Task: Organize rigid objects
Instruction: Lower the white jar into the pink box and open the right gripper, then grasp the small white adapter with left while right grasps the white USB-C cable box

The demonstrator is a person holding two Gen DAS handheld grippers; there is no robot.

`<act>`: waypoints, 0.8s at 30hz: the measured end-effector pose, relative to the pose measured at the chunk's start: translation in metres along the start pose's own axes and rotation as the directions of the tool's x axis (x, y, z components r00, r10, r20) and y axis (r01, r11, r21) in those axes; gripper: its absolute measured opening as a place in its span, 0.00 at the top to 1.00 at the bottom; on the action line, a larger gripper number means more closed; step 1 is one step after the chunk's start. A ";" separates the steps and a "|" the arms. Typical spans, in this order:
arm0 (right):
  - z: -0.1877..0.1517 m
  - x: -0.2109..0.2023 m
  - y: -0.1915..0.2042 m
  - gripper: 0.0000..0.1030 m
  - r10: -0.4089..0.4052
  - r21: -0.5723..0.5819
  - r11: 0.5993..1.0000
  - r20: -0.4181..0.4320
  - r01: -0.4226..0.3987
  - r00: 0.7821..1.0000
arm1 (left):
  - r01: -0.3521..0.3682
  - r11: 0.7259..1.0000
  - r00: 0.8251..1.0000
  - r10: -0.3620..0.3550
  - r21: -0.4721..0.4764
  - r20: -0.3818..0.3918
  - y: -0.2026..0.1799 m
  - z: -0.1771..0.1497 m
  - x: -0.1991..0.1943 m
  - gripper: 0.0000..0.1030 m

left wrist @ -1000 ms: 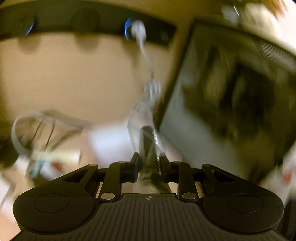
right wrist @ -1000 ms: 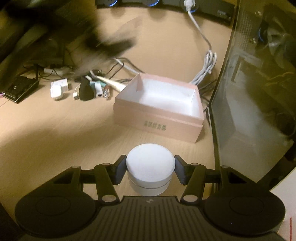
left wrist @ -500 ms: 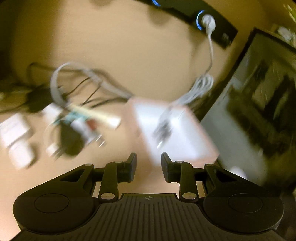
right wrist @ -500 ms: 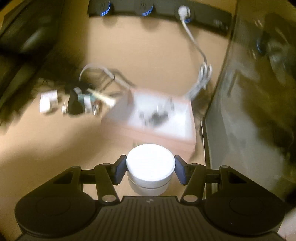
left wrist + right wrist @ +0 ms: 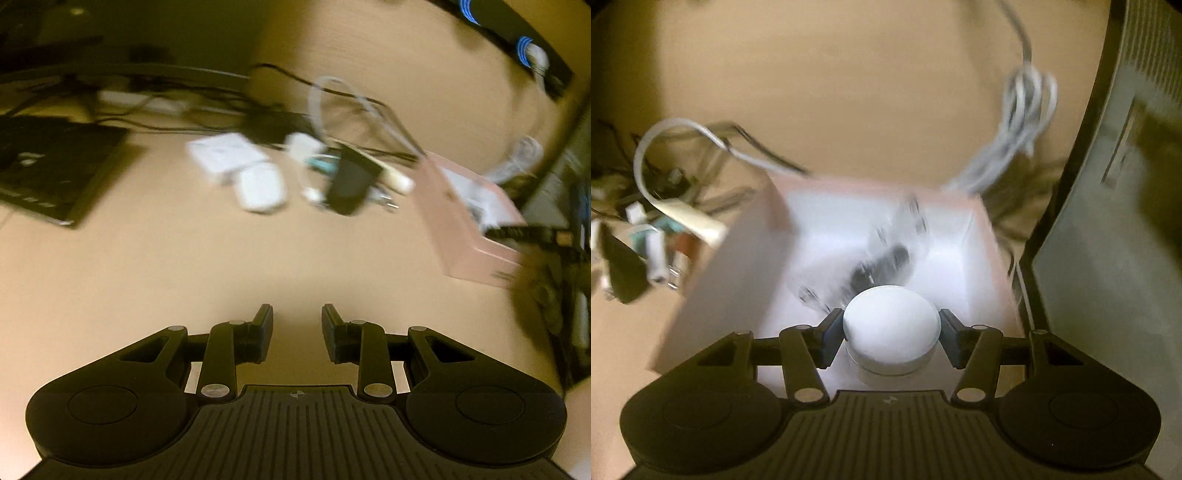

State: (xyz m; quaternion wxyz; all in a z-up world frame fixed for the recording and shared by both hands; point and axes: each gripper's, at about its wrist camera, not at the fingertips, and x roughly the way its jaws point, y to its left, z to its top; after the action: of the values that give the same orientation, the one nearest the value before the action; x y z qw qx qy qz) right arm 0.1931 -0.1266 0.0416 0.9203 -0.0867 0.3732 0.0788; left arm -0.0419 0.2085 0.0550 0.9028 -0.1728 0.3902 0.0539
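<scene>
A round white puck (image 5: 892, 325) is gripped across its sides by the right gripper (image 5: 892, 332), jaws closed on it, right over the near end of the pink box (image 5: 713, 291) at 6 o'clock. A blurred clear-and-black item (image 5: 882, 258) is seen lying inside the box at 12 o'clock of the puck. The puck is judged rigid, light and smooth, so slipping is a risk; the flat side wall below the domed top is the place to be held. The left gripper (image 5: 297, 328) is seen parted and empty over bare table (image 5: 184, 266), with small clutter (image 5: 258, 186) at 12 o'clock.
</scene>
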 end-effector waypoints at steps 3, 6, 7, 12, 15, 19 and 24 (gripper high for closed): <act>-0.005 0.007 0.000 0.46 -0.005 0.001 1.000 -0.025 0.005 1.000 | -0.024 0.999 1.000 0.025 -0.025 0.007 0.014 0.010 0.003 0.69; -0.009 0.000 0.003 0.44 0.000 -0.014 1.000 -0.037 0.000 0.999 | -0.021 1.000 0.999 0.021 -0.018 0.028 0.021 0.028 0.009 0.69; -0.010 -0.006 0.004 0.43 -0.007 -0.013 1.000 -0.029 0.006 1.000 | -0.019 1.000 0.999 0.020 -0.021 0.046 0.021 0.035 0.012 0.69; -0.028 -0.067 0.025 0.28 -0.050 -0.069 0.996 0.124 0.059 0.991 | 0.005 0.992 0.990 0.013 -0.126 0.139 0.025 0.071 0.035 0.69; -0.045 -0.098 0.041 0.28 -0.027 -0.104 0.994 0.156 0.044 0.987 | -0.018 0.988 0.983 0.046 -0.154 0.178 0.019 0.085 0.053 0.69; -0.071 -0.128 0.060 0.28 0.001 -0.129 0.991 0.149 0.018 0.989 | -0.099 0.989 0.981 0.114 -0.106 0.154 0.008 0.089 0.084 0.67; -0.099 -0.145 0.070 0.27 0.028 -0.114 0.993 0.119 -0.014 0.993 | -0.093 0.993 0.988 0.102 -0.077 0.120 0.003 0.084 0.108 0.58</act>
State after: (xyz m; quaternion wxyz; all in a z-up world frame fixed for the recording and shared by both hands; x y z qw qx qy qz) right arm 0.0093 -0.0917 0.0664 0.9339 -0.1298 0.3129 0.1147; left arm 0.0893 0.2369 0.0292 0.9147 -0.1821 0.3393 0.1224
